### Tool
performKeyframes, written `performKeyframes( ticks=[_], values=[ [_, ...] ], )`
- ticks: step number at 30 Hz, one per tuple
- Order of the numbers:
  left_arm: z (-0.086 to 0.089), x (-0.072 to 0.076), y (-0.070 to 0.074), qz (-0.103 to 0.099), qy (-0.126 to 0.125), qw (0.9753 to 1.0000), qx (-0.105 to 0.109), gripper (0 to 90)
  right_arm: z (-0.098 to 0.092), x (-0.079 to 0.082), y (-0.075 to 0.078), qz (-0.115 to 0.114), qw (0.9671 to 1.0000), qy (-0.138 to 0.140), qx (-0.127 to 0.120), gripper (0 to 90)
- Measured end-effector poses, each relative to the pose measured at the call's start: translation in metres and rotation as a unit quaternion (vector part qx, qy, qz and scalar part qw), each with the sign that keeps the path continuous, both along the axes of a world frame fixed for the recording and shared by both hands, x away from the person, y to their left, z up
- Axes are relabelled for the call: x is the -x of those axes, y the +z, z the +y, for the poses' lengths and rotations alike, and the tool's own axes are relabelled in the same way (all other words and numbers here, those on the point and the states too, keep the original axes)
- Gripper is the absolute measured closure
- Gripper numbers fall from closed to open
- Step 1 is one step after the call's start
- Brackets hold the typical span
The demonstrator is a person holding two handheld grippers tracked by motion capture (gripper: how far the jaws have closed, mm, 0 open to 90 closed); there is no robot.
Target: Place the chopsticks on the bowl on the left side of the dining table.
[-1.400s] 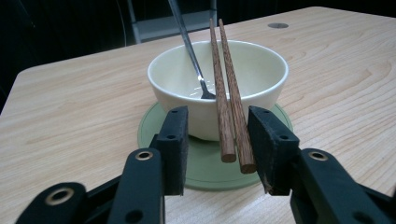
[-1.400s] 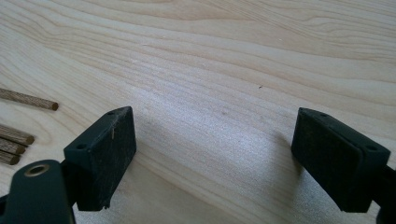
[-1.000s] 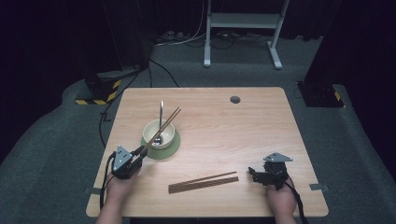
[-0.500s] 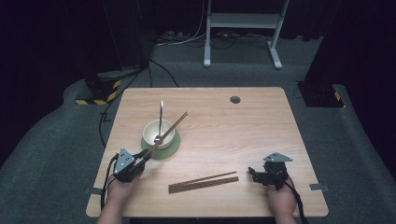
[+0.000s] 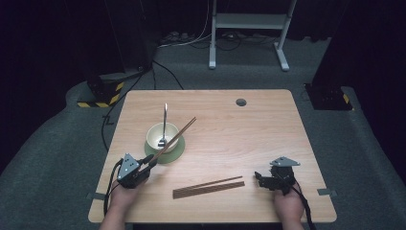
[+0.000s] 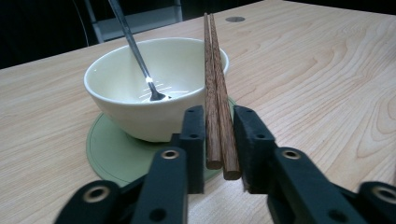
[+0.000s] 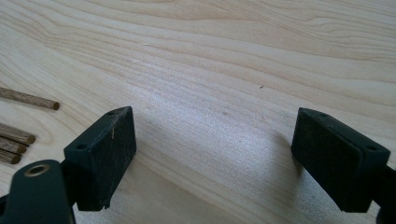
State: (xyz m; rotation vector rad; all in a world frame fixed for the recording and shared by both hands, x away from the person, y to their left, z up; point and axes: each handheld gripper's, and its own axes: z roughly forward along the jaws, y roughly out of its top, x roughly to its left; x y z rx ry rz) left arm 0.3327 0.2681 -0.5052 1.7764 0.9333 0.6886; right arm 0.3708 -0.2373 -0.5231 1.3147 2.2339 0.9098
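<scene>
Wooden chopsticks (image 5: 174, 138), seen from the high view, slant from the left gripper (image 5: 143, 166) over the bowl (image 5: 162, 136); light, stiff and slick, they seem best pinched near the butt ends. In the left gripper view, both jaws clamp that pair (image 6: 216, 88) beside the fork (image 6: 133, 46). In the right gripper view, the right gripper (image 7: 224, 154) gapes wide and empty near loose chopsticks (image 7: 16, 135); no writing is readable.

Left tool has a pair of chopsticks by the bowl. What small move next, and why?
Probably release: the left tool grips two brown wooden chopsticks whose far ends already rest across the rim of the cream ceramic bowl. Easing the near ends down, then opening, should leave them propped there.
</scene>
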Motion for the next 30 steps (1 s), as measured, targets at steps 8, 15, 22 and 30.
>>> performKeyframes(
  ticks=[8, 15, 22, 30],
  values=[
    [0.001, 0.002, 0.002, -0.006, 0.020, 0.9997, -0.011, 55.0, 0.000, 0.000, 0.000, 0.001, 1.0000, -0.001, -0.001, 13.7],
    [0.009, 0.001, 0.002, -0.009, 0.050, 0.9987, -0.004, 54.9, -0.001, -0.001, 0.000, -0.002, 1.0000, 0.005, 0.003, 13.4],
    [0.013, -0.003, 0.003, -0.009, 0.095, 0.9954, -0.008, 53.1, -0.001, -0.001, 0.000, 0.005, 1.0000, -0.004, 0.001, 10.3],
    [0.021, -0.010, 0.002, 0.001, 0.141, 0.9900, 0.005, 52.1, 0.003, -0.004, 0.003, 0.011, 0.9999, -0.005, 0.008, 12.7]
  ],
)
